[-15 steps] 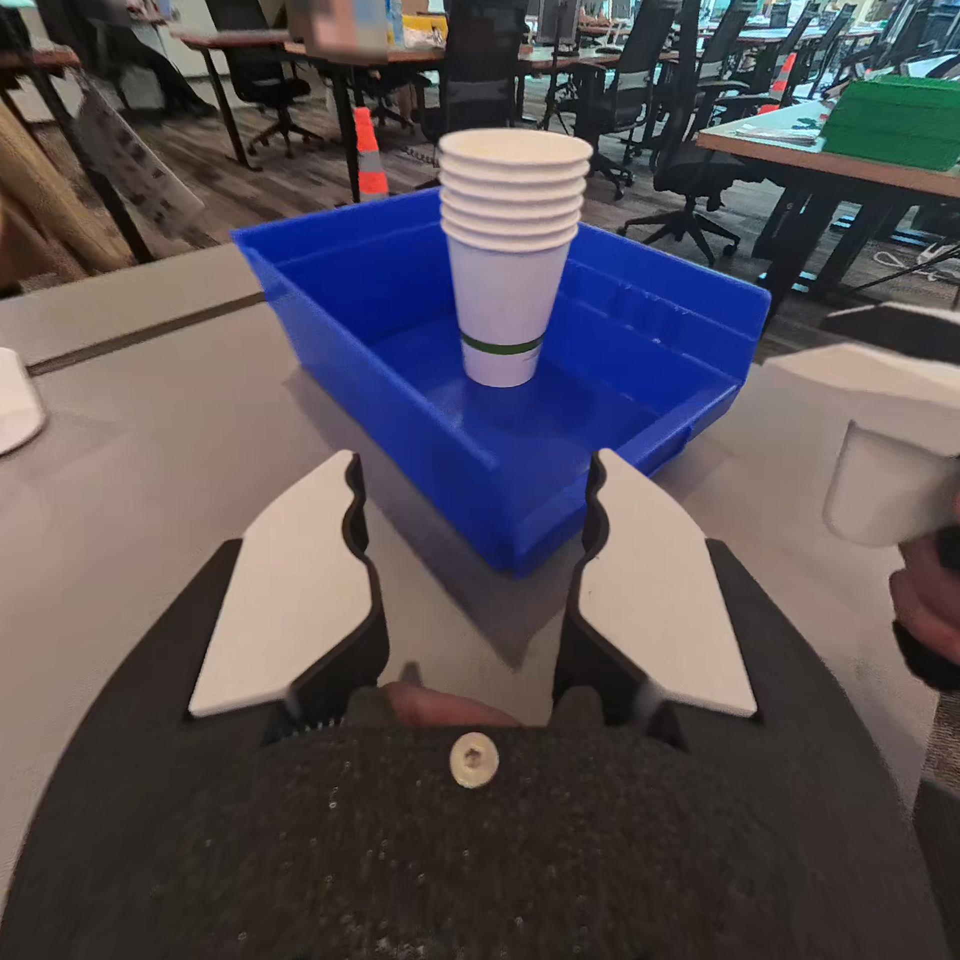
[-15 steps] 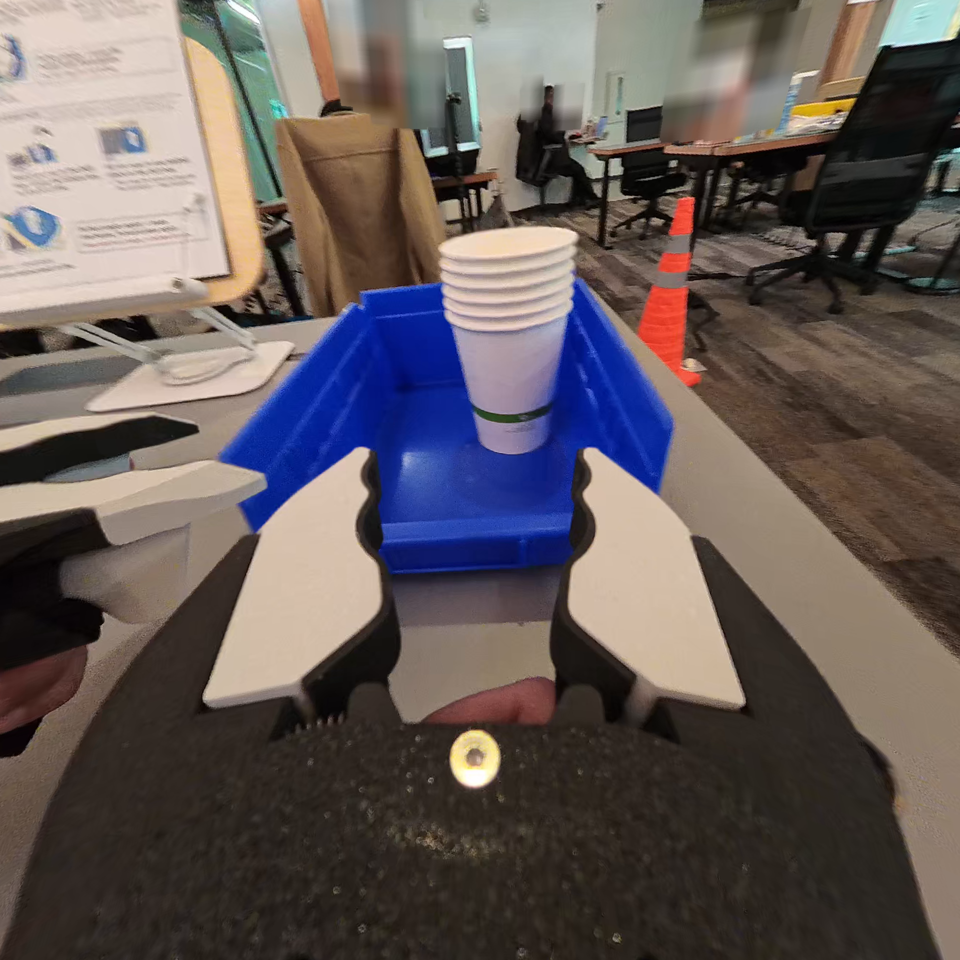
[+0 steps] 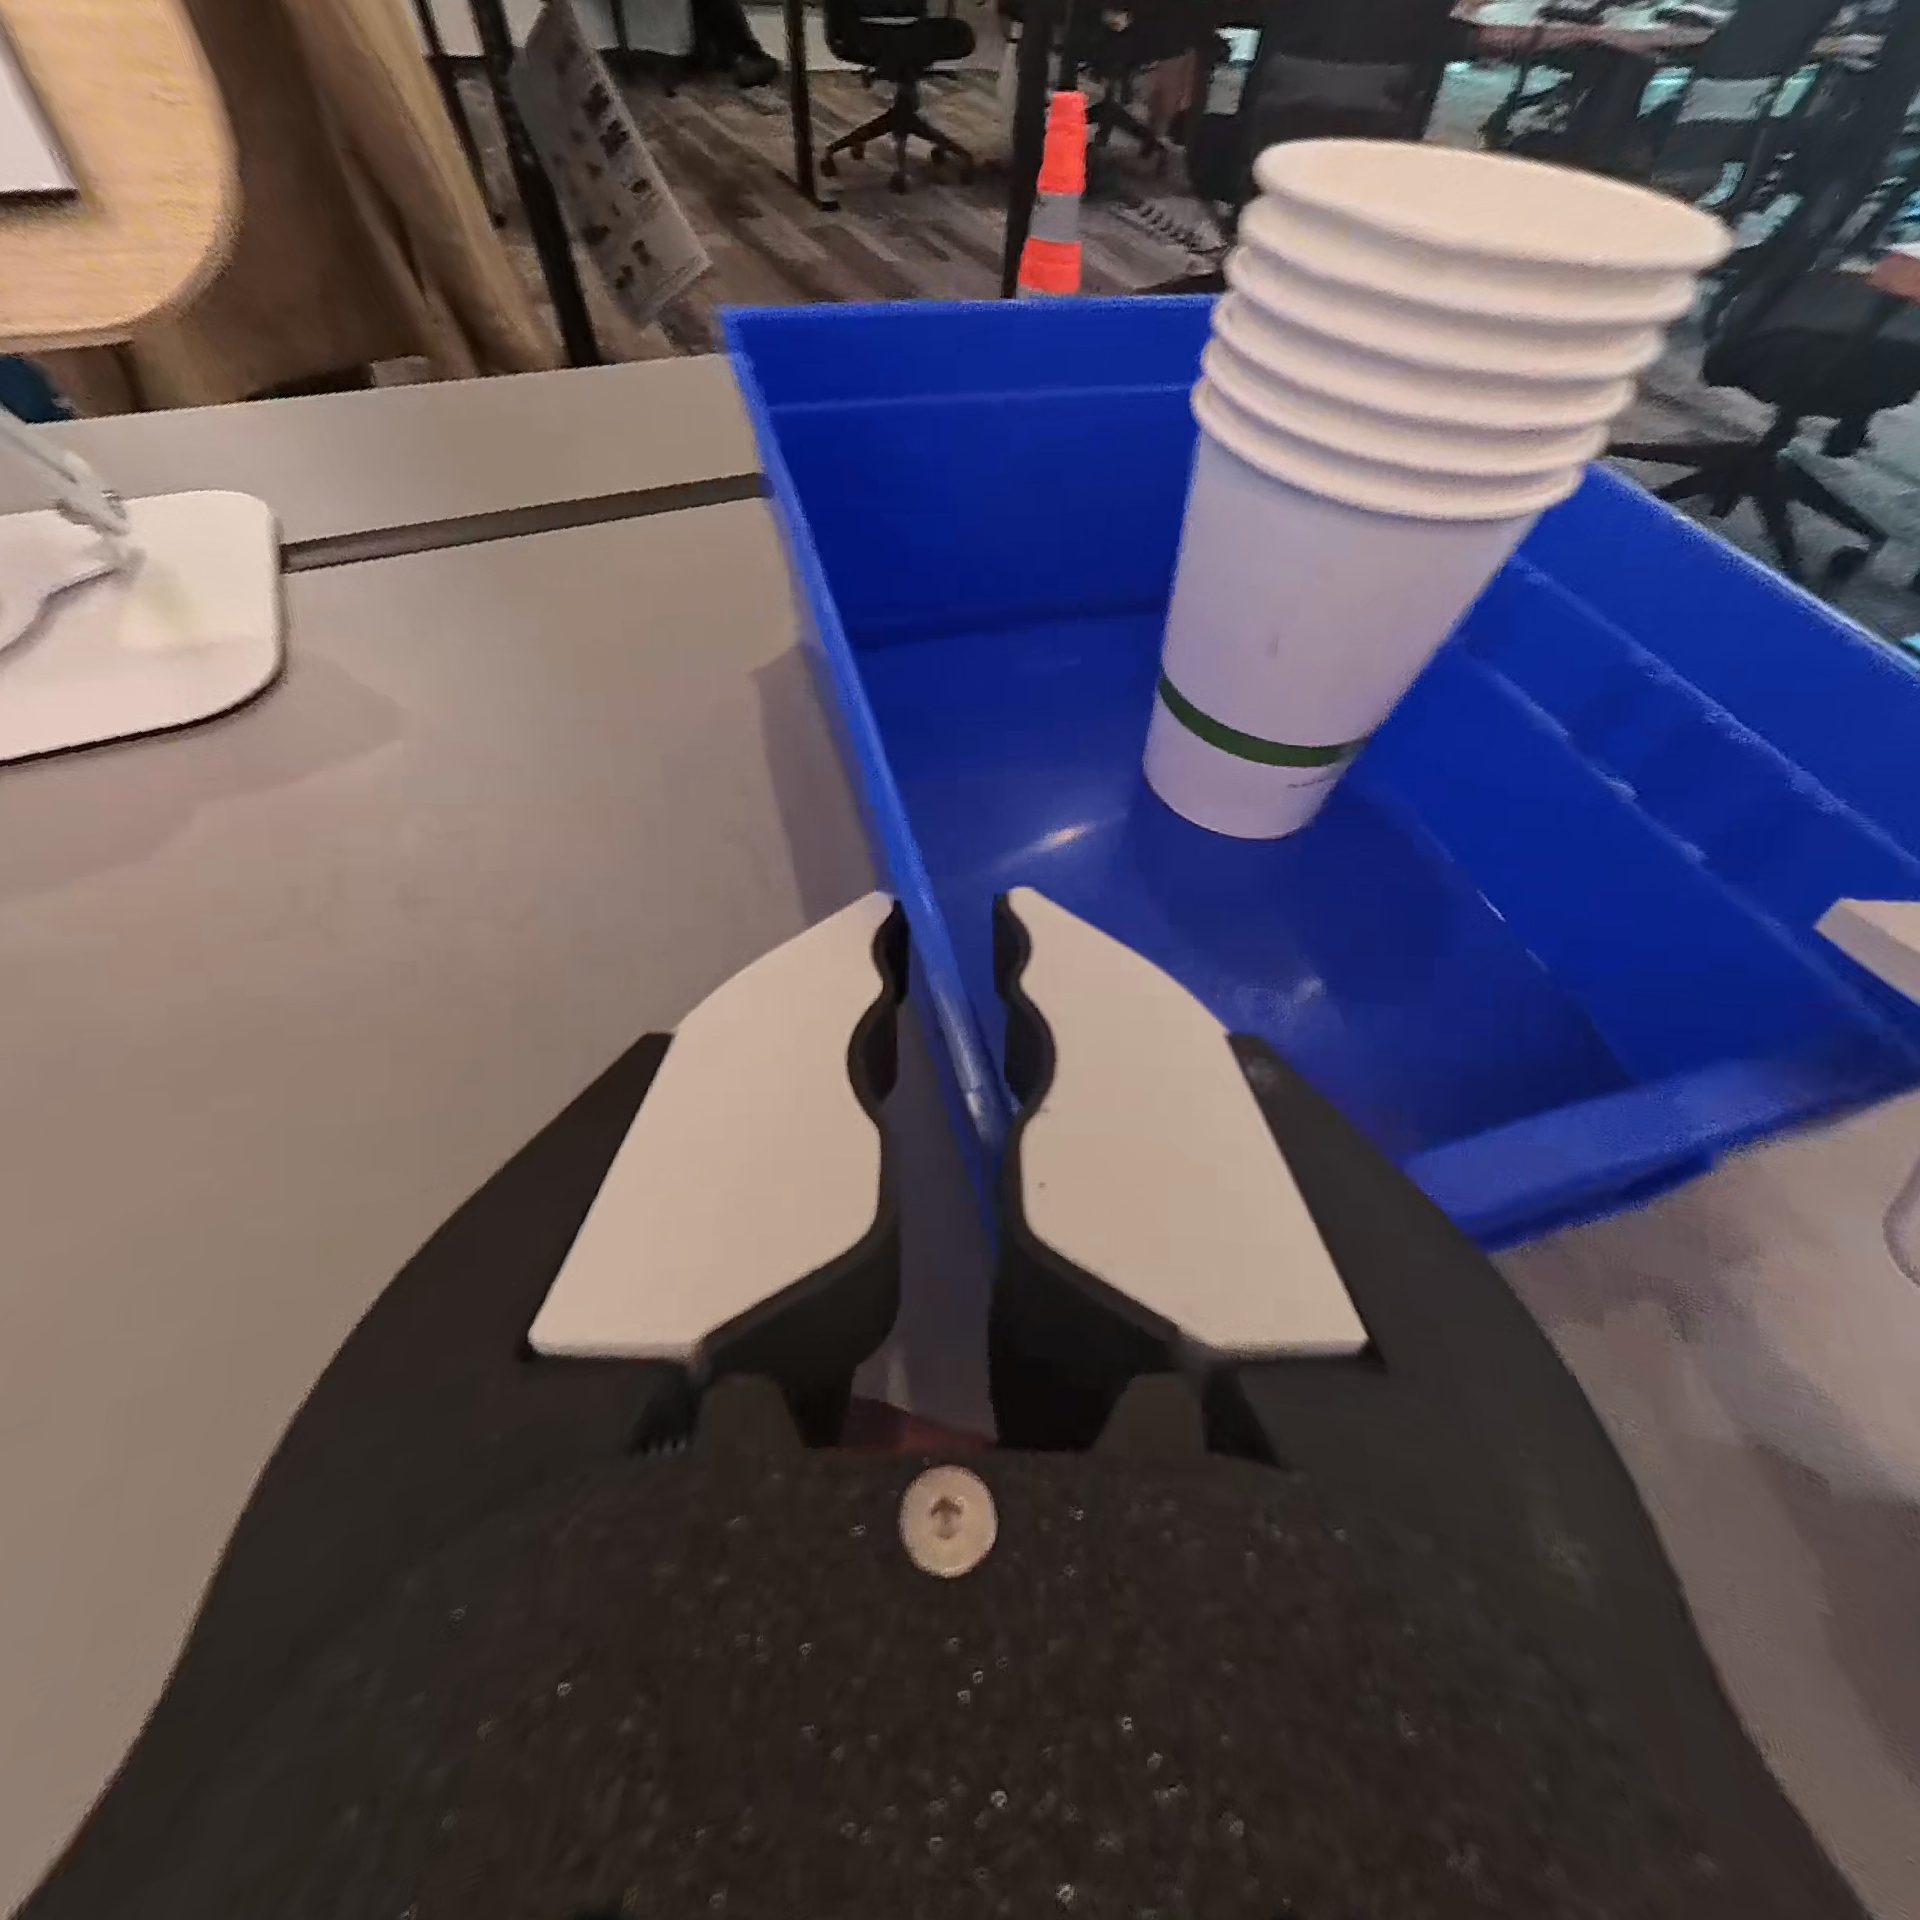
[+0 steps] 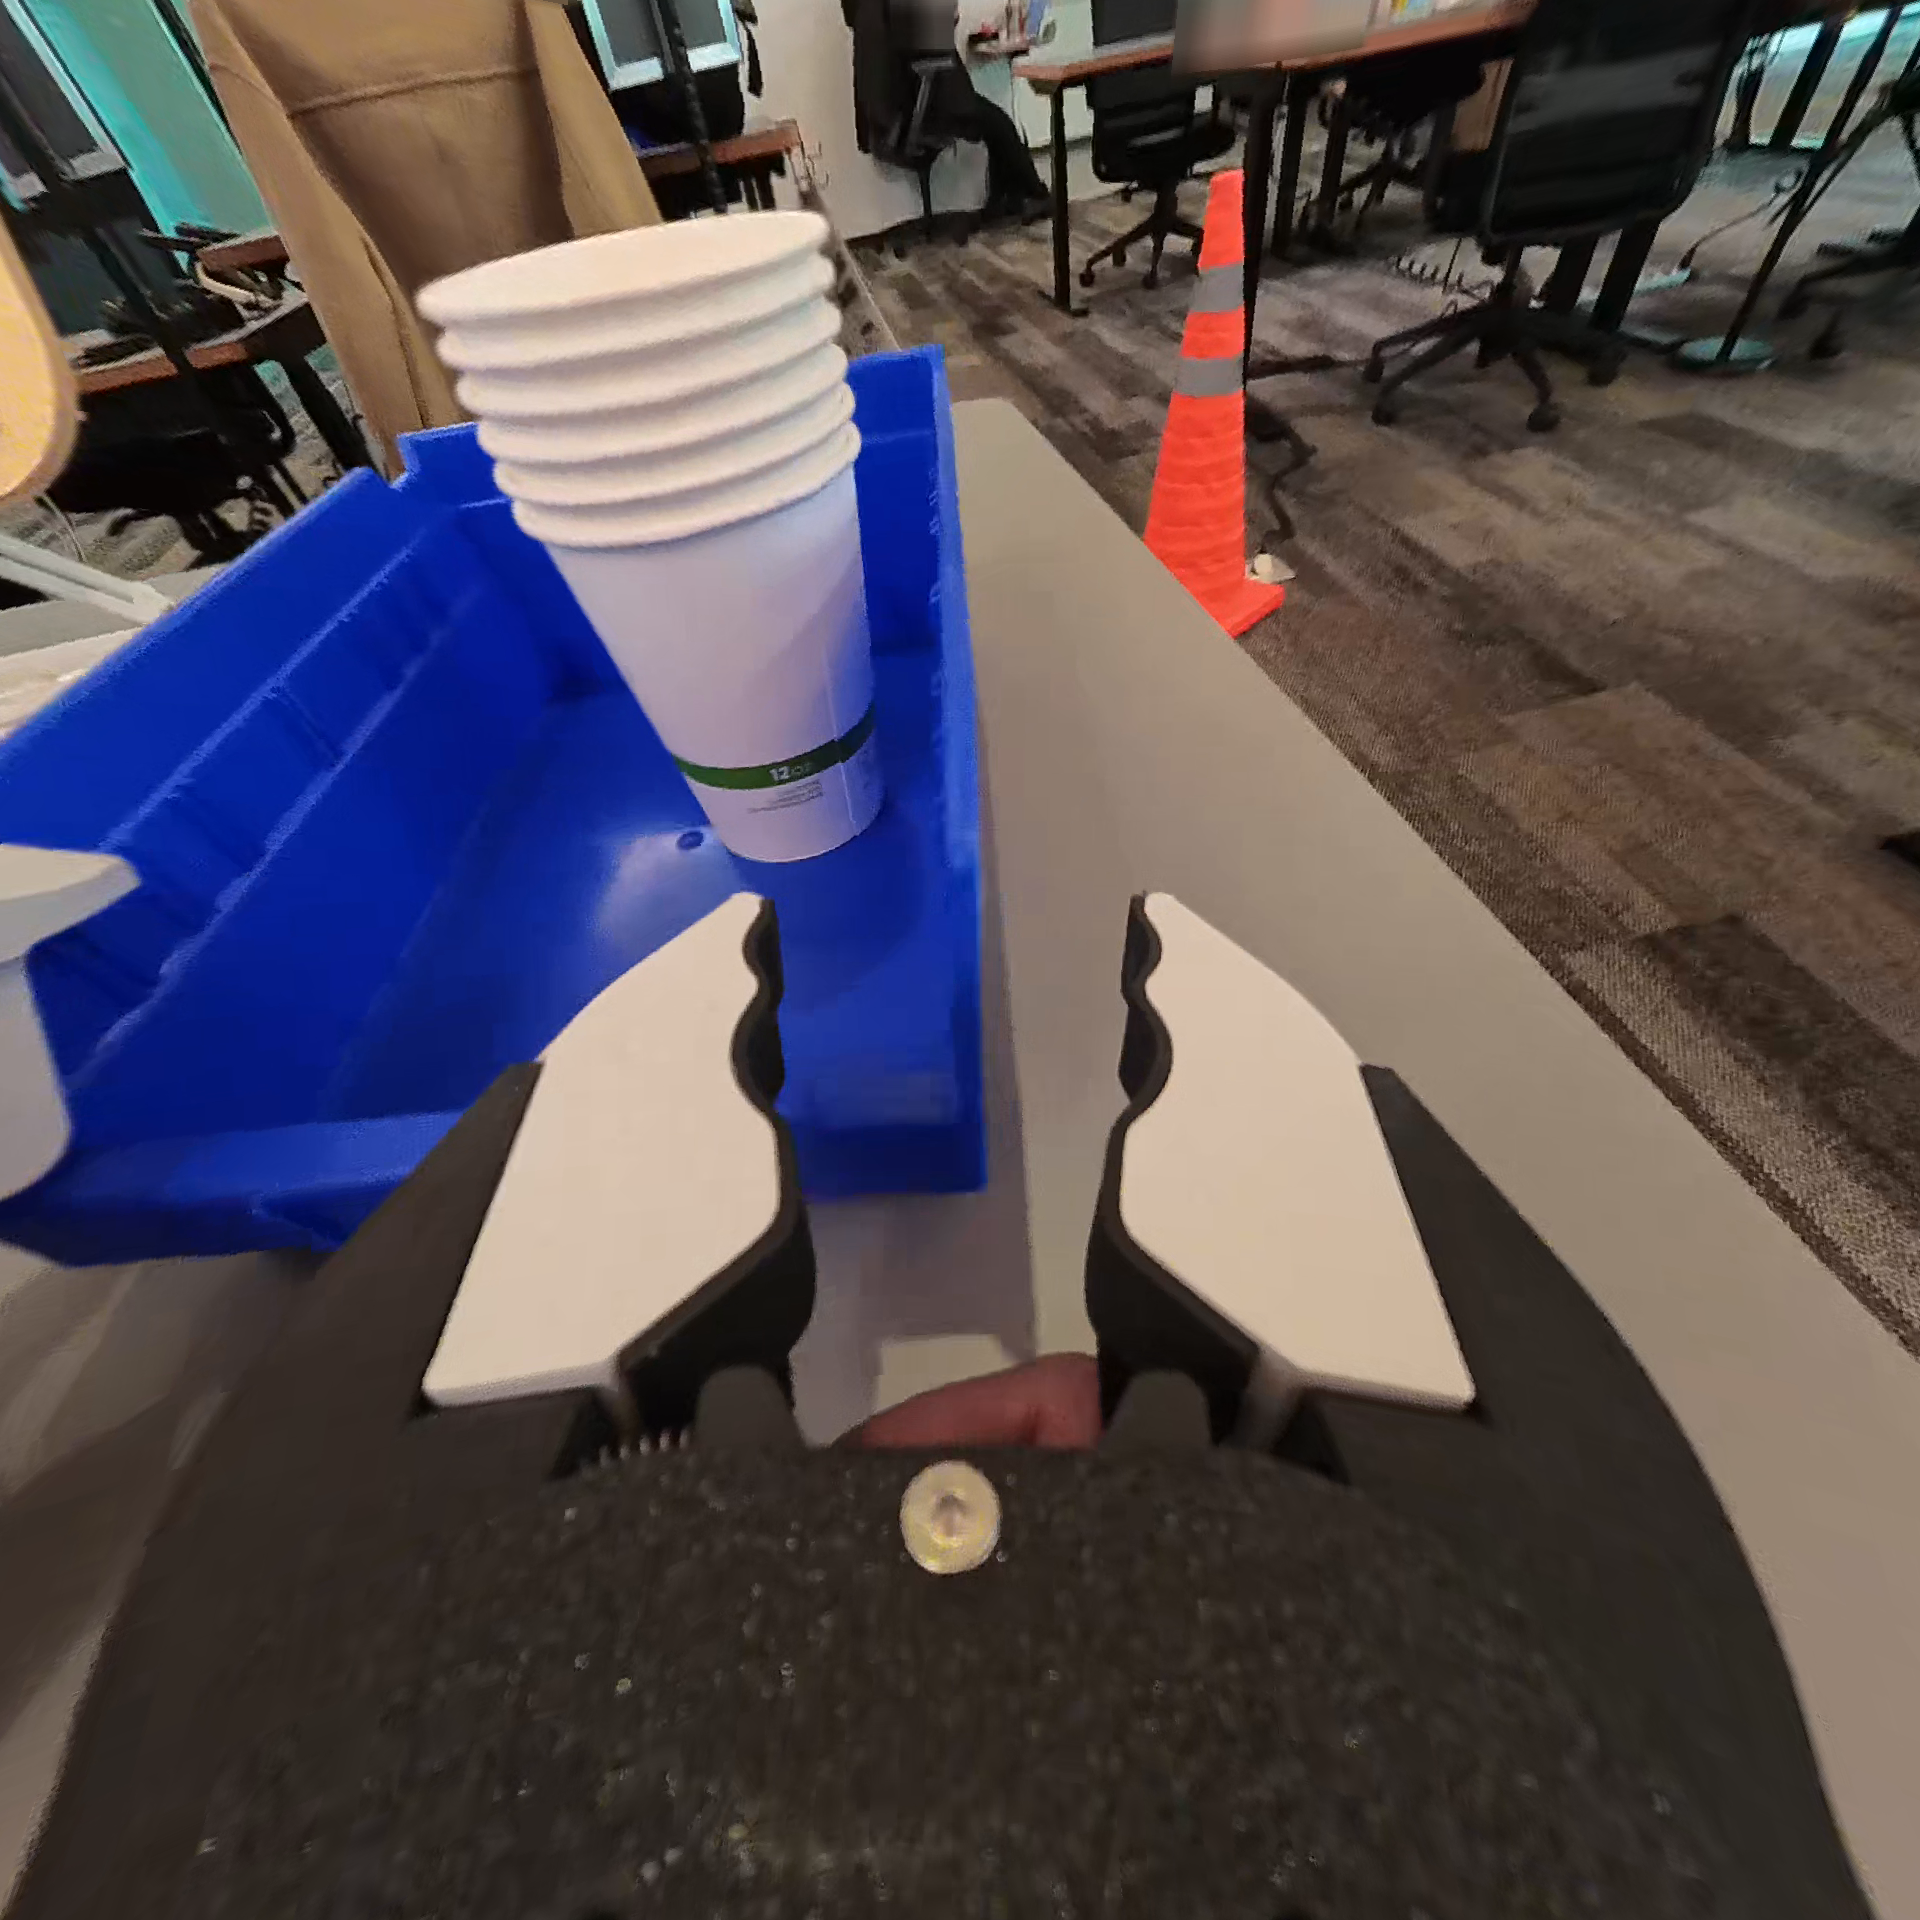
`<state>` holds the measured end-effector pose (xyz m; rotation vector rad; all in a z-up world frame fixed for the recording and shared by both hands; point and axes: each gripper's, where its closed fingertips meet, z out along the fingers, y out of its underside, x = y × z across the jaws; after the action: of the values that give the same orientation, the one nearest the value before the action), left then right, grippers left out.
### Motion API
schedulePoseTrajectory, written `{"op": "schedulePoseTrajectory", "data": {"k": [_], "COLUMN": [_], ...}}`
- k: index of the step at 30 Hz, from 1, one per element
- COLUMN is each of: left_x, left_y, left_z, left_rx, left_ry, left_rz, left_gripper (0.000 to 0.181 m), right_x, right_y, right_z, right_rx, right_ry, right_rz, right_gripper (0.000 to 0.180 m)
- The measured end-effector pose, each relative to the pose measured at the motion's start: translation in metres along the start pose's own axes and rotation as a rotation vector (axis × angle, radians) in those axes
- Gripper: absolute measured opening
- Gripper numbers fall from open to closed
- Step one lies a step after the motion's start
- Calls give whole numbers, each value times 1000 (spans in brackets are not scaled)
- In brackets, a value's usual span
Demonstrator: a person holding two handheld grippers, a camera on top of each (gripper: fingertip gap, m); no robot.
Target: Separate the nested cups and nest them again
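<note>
Nested paper cups [image 3: 1382, 499], white with a green band near the base, stand upright as one stack inside a blue plastic bin [image 3: 1039, 499] on a grey table [image 3: 416, 935]. Six rims show at the top of the stack. The stack sits on the bin floor toward the far end, near the bin's right-hand wall as the right wrist view shows it [image 4: 727, 582].

Left gripper [image 3: 948, 920]: jaws drawn close together astride the near part of the bin's left side wall, one finger outside the bin and one inside; the wall's thin edge runs up between them, and whether the pads press on it cannot be told.

Right gripper [image 4: 951, 914]: jaws spread wide and holding nothing, astride the bin's near right corner [image 4: 966, 1039], left finger above the bin floor, right finger above bare table.

Background: an orange traffic cone [image 4: 1210, 416] on the floor beyond the table; a white stand base [image 3: 145, 623] at far left.
</note>
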<state>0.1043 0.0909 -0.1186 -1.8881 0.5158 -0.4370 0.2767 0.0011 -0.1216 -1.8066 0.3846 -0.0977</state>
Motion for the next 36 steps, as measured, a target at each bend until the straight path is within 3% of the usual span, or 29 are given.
{"op": "schedulePoseTrajectory", "data": {"k": [4, 7, 11, 20, 26, 31, 36], "left_x": [-17, -21, -26, -78, -169, -255, -300], "left_y": [0, 1, 4, 2, 16, 52, 72], "left_z": [-2, -7, -21, -87, -166, -227, -260], "left_rx": [3, 10, 25, 81, 109, 68, 58], "left_ry": [-66, -97, -123, -141, -264, -400, -482], "left_rz": [-20, -15, -32, -7, -23, -71, -103], "left_gripper": [5, 2, 2, 2, 2, 2, 2], "right_x": [-9, -27, -28, -103, -217, -318, -366], "right_y": [-1, 0, 1, -2, 12, 51, 70], "right_z": [17, 22, 14, -33, -59, -66, -71], "right_rx": [-27, -37, -2, 65, 48, -72, -118], "right_ry": [-17, -93, 13, -33, -173, -329, -388], "right_rz": [69, 177, 218, 221, 161, 65, 20], "right_gripper": [61, 21, 5, 5, 5, 5, 4]}}
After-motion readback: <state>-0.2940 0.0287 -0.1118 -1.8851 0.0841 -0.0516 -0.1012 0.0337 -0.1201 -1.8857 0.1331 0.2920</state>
